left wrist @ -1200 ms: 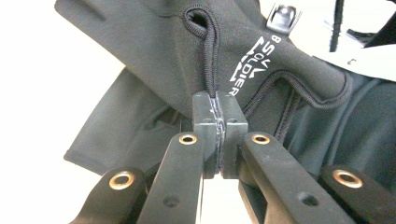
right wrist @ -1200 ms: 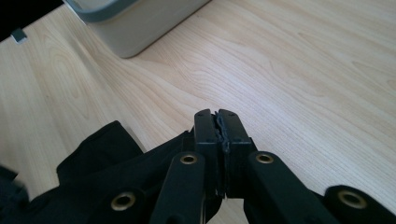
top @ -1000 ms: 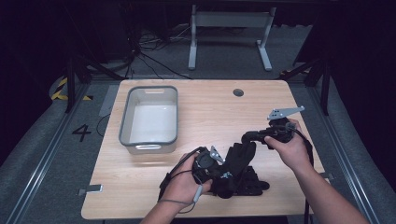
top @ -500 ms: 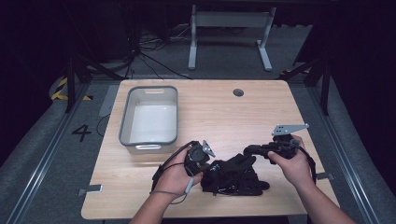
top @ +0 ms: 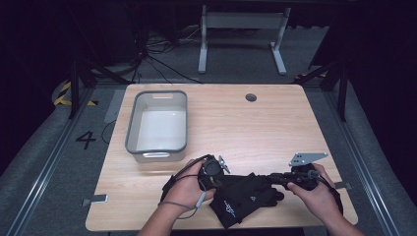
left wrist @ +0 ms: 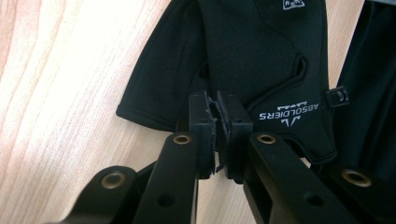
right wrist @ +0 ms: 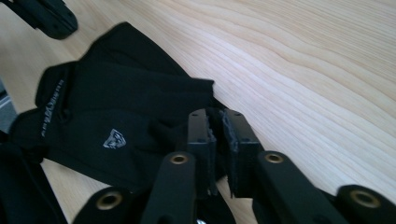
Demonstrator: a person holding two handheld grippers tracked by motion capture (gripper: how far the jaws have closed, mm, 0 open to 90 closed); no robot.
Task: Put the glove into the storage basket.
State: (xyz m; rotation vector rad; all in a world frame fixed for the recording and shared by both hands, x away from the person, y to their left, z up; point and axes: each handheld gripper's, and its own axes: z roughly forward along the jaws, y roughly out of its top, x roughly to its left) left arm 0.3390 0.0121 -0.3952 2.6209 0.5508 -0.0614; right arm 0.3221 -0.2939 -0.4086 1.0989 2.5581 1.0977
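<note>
A black glove with white logo print lies on the wooden table near its front edge, stretched between both grippers. My left gripper is shut on the glove's cuff edge; in the left gripper view the jaws pinch the fabric beside the "ABSOLDIERS" print on the glove. My right gripper is shut on the opposite end; in the right gripper view its tips clamp the glove at its edge. A second black glove lies partly under the first.
A grey-rimmed white bin, empty, stands at the table's left, just behind my left hand. A round cable hole sits near the far edge. Bare wood stretches across the middle and right. The left gripper's jaw shows far off.
The right gripper came down from a raised position toward the front edge, and the bunched glove is now drawn out flat between the two grippers. The left gripper shifted slightly left.
</note>
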